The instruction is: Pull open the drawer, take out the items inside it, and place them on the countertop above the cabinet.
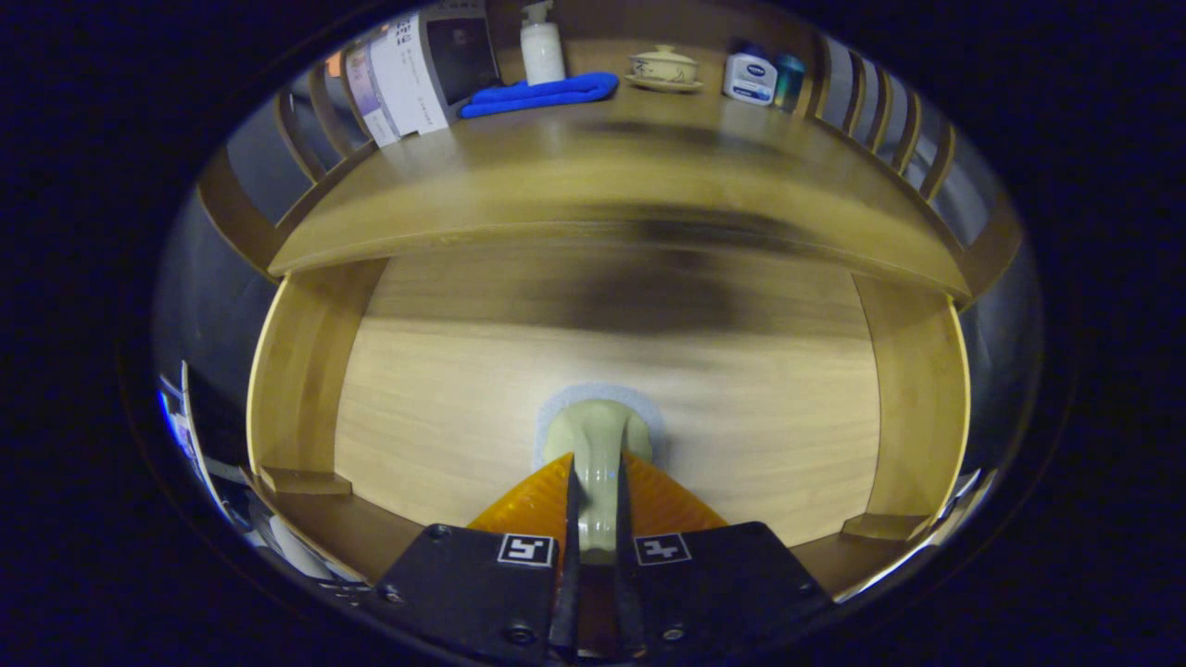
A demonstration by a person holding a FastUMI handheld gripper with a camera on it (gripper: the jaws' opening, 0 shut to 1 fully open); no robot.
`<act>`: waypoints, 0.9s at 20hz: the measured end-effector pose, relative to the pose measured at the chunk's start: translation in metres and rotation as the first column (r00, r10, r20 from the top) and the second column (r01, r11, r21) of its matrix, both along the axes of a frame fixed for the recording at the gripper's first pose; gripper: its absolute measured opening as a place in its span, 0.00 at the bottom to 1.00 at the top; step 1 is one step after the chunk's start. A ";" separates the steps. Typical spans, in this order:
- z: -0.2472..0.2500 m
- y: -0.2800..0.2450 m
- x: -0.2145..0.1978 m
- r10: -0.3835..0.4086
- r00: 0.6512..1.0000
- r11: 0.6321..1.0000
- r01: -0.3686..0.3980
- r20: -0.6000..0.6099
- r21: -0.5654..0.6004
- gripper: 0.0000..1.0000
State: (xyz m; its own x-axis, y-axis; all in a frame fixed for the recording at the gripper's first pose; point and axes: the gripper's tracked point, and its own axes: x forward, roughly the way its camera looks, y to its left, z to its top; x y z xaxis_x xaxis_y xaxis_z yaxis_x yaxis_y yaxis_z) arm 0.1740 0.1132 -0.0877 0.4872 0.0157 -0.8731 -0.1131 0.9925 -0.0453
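drawer [463, 408] is pulled wide open, pale wood, and the one item in it, a pale green handled thing [596, 445] on a grey-blue pad, sits pinched between the hand-held gripper [594, 519] fingers, with the wooden surface [593, 185] at 12 o'clock above.

wooden railing [876, 106], leaning booklet [408, 79], dim light

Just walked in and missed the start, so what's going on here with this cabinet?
A hand-held gripper is clamped on the pale green drawer handle, both fingers pressing its sides. The drawer front fills the space just ahead, below the wooden countertop. On the countertop's far side sit a blue cloth, a white pump bottle, a lidded cup on a saucer and a small white bottle. Nothing from the drawer is out yet.
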 end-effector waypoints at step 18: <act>0.145 -0.008 0.053 -0.016 0.979 0.998 0.004 0.203 0.061 0.19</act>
State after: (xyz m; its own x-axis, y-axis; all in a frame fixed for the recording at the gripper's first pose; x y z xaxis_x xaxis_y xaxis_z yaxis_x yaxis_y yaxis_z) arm 0.2273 0.1048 0.0570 0.6550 0.0594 -0.7533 -0.0975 0.9952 -0.0063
